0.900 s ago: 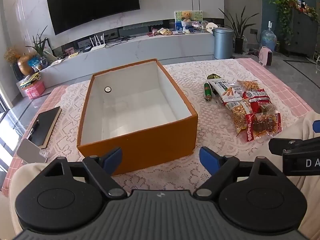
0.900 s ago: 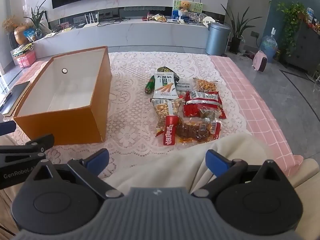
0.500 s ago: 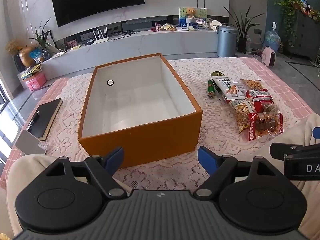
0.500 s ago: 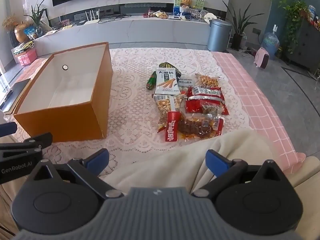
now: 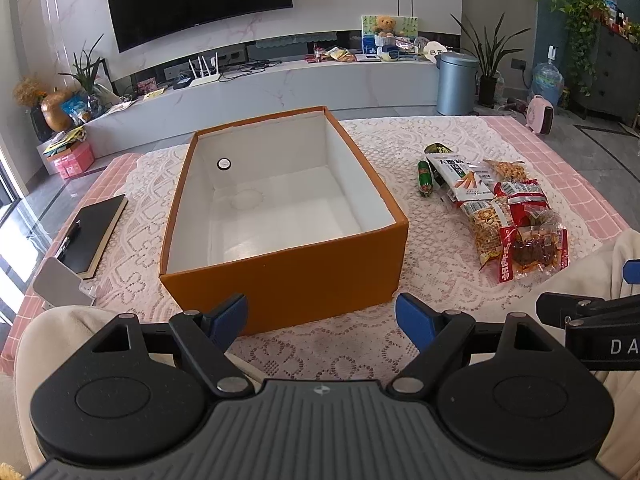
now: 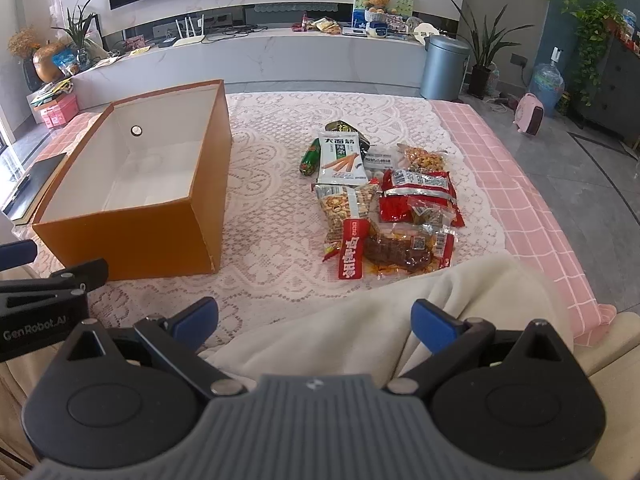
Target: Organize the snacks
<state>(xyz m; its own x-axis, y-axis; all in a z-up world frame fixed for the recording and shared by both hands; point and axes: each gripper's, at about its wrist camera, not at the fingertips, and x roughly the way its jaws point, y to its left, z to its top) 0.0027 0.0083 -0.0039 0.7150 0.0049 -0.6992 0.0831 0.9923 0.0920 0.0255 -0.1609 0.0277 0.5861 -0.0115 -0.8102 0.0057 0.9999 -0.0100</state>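
Nearest, both tools hung over the person's lap at the near edge of the desk, holding nothing. The left tool (image 5: 320,312) had its blue pads spread wide, aimed at the near wall of the box. The right tool (image 6: 314,320) was likewise wide apart, over cream cloth (image 6: 384,320).

Just beyond the left tool sat the orange box (image 5: 288,280), open-topped, its white inside bare. It stood left of the snacks (image 6: 384,208), with a strip of lace cloth (image 6: 272,208) between them.

The snacks lay in a loose cluster on the right: closest, a clear meat pack (image 6: 400,246) with a red label, then a peanut bag (image 6: 344,208) and a red pack (image 6: 418,200), and farther off a white stick pack (image 6: 340,158), a green sausage (image 6: 310,158) and a small nut bag (image 6: 424,160). Several overlapped.

Nothing had gone into the box, so the task looked to be at its start, with the first pick not yet made. The right tool seemed best placed: reach forward and down to the meat pack, close on one edge, lift it free of the peanut bag, and carry it left over the box wall. The film looked slippery, so a firm pinch would be wise.

At the far left edge lay a black notebook (image 5: 92,234).
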